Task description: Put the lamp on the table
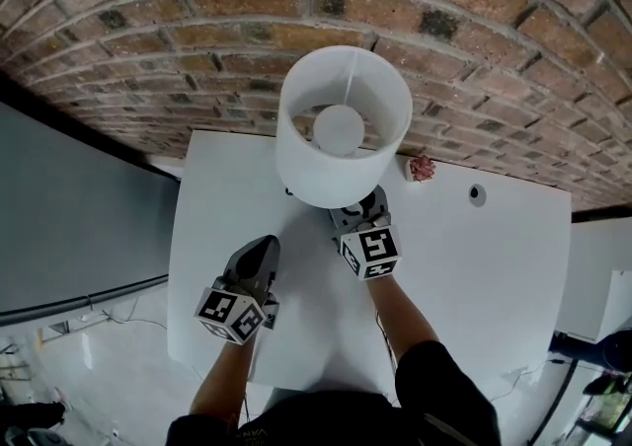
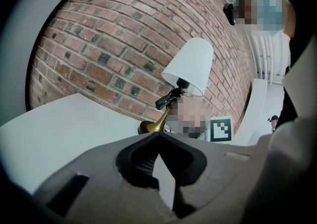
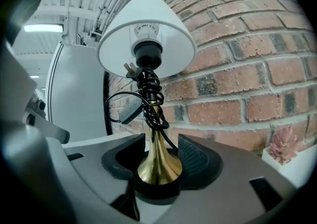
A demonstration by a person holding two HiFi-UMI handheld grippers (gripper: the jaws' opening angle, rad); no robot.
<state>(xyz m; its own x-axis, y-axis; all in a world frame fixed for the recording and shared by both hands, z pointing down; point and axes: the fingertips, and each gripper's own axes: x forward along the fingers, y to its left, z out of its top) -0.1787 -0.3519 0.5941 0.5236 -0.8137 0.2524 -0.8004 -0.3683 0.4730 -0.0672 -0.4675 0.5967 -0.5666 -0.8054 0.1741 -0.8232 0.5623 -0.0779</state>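
The lamp has a white drum shade (image 1: 343,123), a brass stem (image 3: 157,158) on a dark round base, and its black cord wound round the stem. It stands upright on the white table (image 1: 474,266) near the brick wall. My right gripper (image 1: 363,207) reaches under the shade. In the right gripper view its jaws (image 3: 161,143) stand open on either side of the brass foot, pads not pressing. My left gripper (image 1: 259,252) hovers over the table to the lamp's left and nearer me, shut and empty (image 2: 158,136). From there the lamp (image 2: 190,64) shows ahead.
A brick wall (image 1: 197,20) runs behind the table. A small pink ornament (image 1: 422,169) on a white block sits by the wall to the lamp's right, with a round cable hole (image 1: 477,193) beyond it. A grey panel (image 1: 69,227) stands left of the table.
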